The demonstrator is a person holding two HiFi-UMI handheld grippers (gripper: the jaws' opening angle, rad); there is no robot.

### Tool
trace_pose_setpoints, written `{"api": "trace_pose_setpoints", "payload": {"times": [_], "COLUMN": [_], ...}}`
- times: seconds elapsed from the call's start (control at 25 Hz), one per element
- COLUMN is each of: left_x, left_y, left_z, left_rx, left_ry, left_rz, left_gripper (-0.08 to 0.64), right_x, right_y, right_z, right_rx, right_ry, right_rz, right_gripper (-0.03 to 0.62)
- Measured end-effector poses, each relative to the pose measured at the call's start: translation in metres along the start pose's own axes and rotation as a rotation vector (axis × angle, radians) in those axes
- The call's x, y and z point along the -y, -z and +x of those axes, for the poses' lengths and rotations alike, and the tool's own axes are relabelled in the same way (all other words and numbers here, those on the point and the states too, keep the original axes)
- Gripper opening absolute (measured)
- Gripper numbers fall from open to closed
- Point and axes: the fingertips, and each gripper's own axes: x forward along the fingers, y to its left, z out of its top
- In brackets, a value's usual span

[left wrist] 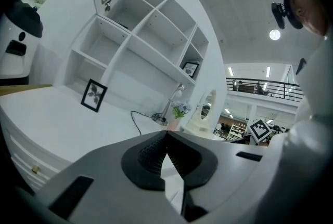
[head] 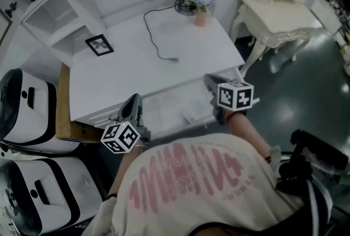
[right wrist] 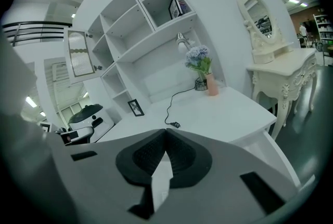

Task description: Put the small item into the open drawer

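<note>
**Step in hand (judged):** the small item (head: 191,113) already lies in the open drawer (head: 164,102), so what remains is to clear both grippers.
- Raise each gripper past the drawer front before drawing it toward the body.
- Hold the jaws together, so that no pad catches the rim or drags the item.
- Do not sweep sideways over the drawer floor.

**Left gripper** (head: 134,101): it sits at the near left corner of the drawer. The left gripper view (left wrist: 166,134) shows the jaws closed tip to tip with nothing between them.

**Right gripper** (head: 210,81): it sits over the right end of the drawer. Its own view (right wrist: 165,132) shows the jaws fully closed and empty. No contact with the drawer or the item can be seen.

**Small item:** a flat white piece on the drawer floor. It lies between the two grippers, nearer the right one and apart from both.

**Farther:** the tabletop (head: 136,73) carries a loose black cable (head: 158,38), a picture frame (head: 99,44) at the far left, and a vase of flowers (head: 200,5) at the far edge.
</note>
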Motion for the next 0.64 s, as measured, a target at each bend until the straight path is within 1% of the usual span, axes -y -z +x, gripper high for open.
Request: {"api": "trace_pose_setpoints", "payload": {"times": [0.12, 0.32, 0.64], "left_x": [0.003, 0.007, 0.028], "left_y": [0.002, 0.005, 0.008], "left_z": [0.001, 0.005, 0.018], "left_rx": [-0.005, -0.006, -0.002], "left_ry": [-0.001, -0.006, -0.017], "left_rz": [0.002, -0.002, -0.011], "left_gripper": [0.029, 0.029, 0.029], "right_x": [0.003, 0.008, 0.024], "right_y": [0.002, 0.001, -0.005], "right_z": [-0.001, -0.002, -0.011], "right_rx": [-0.002, 0.001, -0.011], "right_ry": [-0.003, -0.017, -0.036], "right_rz": [0.015, 0.011, 0.013], "right_gripper": [0.021, 0.021, 0.020]}}
